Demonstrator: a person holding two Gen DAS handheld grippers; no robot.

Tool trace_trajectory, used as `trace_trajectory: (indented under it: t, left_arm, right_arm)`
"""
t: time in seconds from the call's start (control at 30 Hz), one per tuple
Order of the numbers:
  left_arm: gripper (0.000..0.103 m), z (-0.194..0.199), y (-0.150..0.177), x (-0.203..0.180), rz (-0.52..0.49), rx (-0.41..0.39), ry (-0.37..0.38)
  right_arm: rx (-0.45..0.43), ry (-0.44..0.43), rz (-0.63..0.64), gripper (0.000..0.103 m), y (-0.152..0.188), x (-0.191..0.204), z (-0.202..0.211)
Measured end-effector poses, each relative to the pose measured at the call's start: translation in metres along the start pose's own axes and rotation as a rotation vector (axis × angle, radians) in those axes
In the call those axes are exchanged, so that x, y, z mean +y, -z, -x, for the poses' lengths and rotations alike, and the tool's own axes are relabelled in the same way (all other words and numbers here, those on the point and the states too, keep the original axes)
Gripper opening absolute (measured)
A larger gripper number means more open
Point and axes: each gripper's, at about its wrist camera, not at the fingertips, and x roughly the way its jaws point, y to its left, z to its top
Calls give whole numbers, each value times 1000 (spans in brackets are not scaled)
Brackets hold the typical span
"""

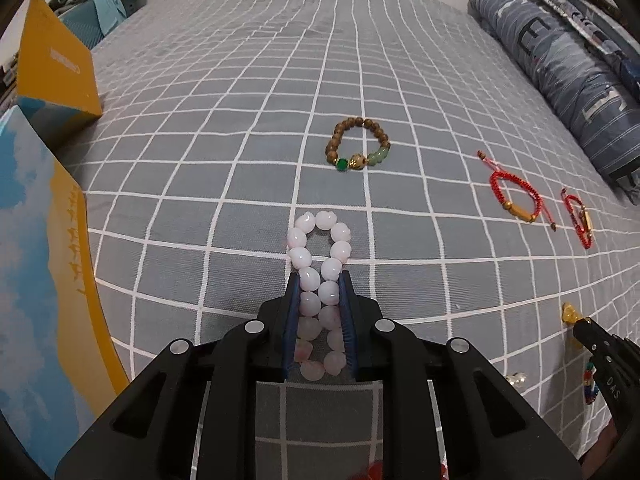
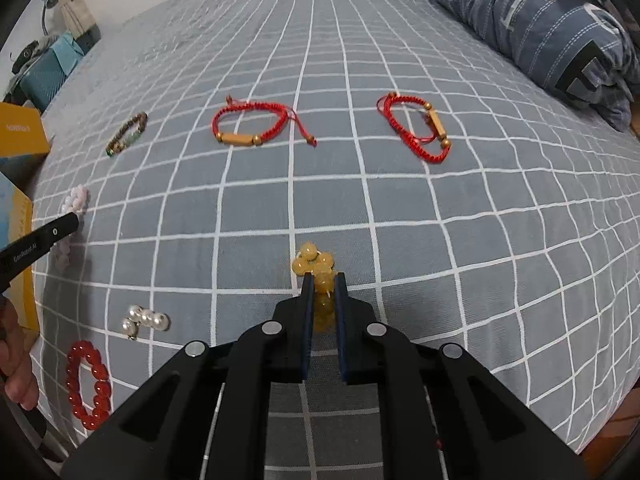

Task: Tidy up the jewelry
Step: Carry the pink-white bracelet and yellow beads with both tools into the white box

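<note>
The left gripper (image 1: 320, 280) clamps a pink bead bracelet (image 1: 320, 264) on the grey checked bedspread (image 1: 200, 160), while the right gripper (image 2: 323, 280) pinches a bunched yellow bead bracelet (image 2: 314, 262). Beyond lie a brown wooden bead bracelet (image 1: 357, 147) and two red cord bracelets (image 2: 250, 124) (image 2: 416, 128); pearls (image 2: 145, 320) and a red bead bracelet (image 2: 88, 384) sit between the two grippers.

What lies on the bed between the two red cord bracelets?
Only bare checked bedspread, plus the loose cord tail of the left red cord bracelet trailing toward the right red cord bracelet. The right wrist view shows it.
</note>
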Motion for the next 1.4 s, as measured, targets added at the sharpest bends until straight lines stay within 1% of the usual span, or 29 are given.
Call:
trace_trajectory:
  t: [0.33, 0.8, 1.0, 1.13, 1.4]
  left_arm:
    - [18, 18, 0, 0, -2, -51, 1]
    - [18, 52, 8, -2, -15, -130, 14]
    - [18, 70, 14, -1, -33, -157, 16]
    - [18, 81, 16, 1, -32, -171, 17]
    - [19, 108, 21, 13, -17, -206, 8]
  right_arm:
    - [-40, -5, 2, 9, 0, -1, 9]
    - [-127, 7, 26, 9, -6, 6, 31]
    - [-151, 13, 46, 9, -10, 17, 41]
    - [-178, 2, 56, 9, -15, 26, 54]
    - [-228, -9, 95, 9, -21, 56, 75]
